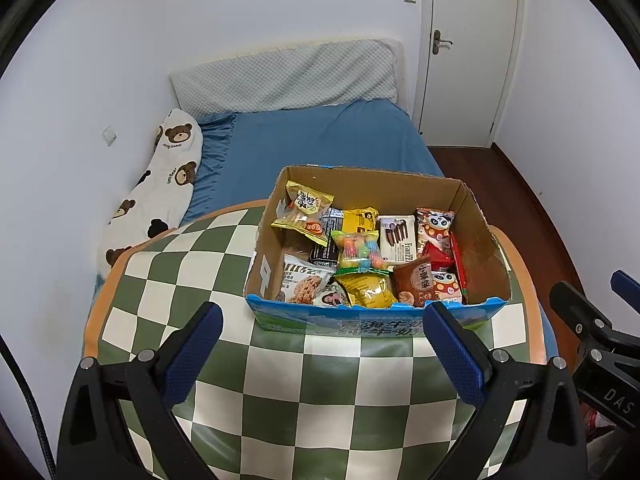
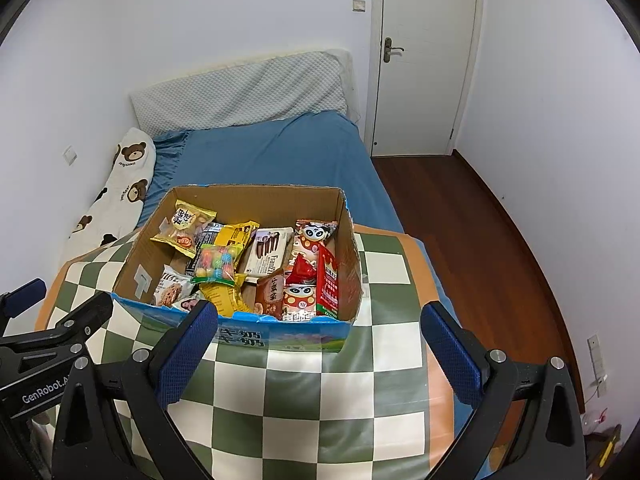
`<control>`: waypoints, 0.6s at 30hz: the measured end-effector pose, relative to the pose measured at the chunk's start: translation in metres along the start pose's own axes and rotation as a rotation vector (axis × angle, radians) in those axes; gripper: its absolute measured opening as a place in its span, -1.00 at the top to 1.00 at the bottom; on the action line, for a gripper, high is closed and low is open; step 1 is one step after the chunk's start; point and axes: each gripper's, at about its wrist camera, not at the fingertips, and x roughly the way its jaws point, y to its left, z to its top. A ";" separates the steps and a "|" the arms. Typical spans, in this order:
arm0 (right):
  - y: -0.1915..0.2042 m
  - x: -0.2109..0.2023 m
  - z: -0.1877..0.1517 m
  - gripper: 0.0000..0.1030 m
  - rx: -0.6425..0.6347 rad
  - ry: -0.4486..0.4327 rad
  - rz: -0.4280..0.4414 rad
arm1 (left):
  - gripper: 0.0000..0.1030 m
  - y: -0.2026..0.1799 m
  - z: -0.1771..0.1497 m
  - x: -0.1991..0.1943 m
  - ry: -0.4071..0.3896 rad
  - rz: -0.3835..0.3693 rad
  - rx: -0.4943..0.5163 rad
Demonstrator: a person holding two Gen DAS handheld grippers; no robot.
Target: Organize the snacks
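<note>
An open cardboard box (image 1: 476, 216) (image 2: 152, 252) with a blue printed front stands on a green-and-cream checkered table (image 1: 304, 392) (image 2: 320, 392). It holds several snack packets: a yellow cracker bag (image 1: 306, 210) (image 2: 186, 222), a candy bag (image 1: 358, 250) (image 2: 216, 262), a white Franzzi wafer pack (image 1: 396, 238) (image 2: 268, 254), panda packs (image 1: 434, 226) (image 2: 314, 236), a brown packet (image 1: 416, 284) (image 2: 270, 294). My left gripper (image 1: 322, 328) is open and empty, just before the box front. My right gripper (image 2: 320, 330) is open and empty, near the box's front right corner.
A bed with a blue sheet (image 1: 320, 140) (image 2: 272, 152), a grey pillow (image 1: 288, 76) and a bear-print bolster (image 1: 160, 184) lies behind the table. A white door (image 2: 424, 56) and wooden floor (image 2: 472, 232) are to the right.
</note>
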 end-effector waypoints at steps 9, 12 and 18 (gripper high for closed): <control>0.000 0.000 0.001 -1.00 0.000 -0.001 0.002 | -0.99 0.000 0.000 -0.002 -0.004 -0.003 0.001; 0.000 0.001 0.001 -1.00 -0.001 -0.001 0.003 | -0.99 0.000 0.000 -0.002 -0.003 -0.003 0.001; -0.001 0.000 0.004 -1.00 -0.002 -0.002 0.006 | -0.99 -0.001 0.002 -0.003 -0.009 0.000 0.005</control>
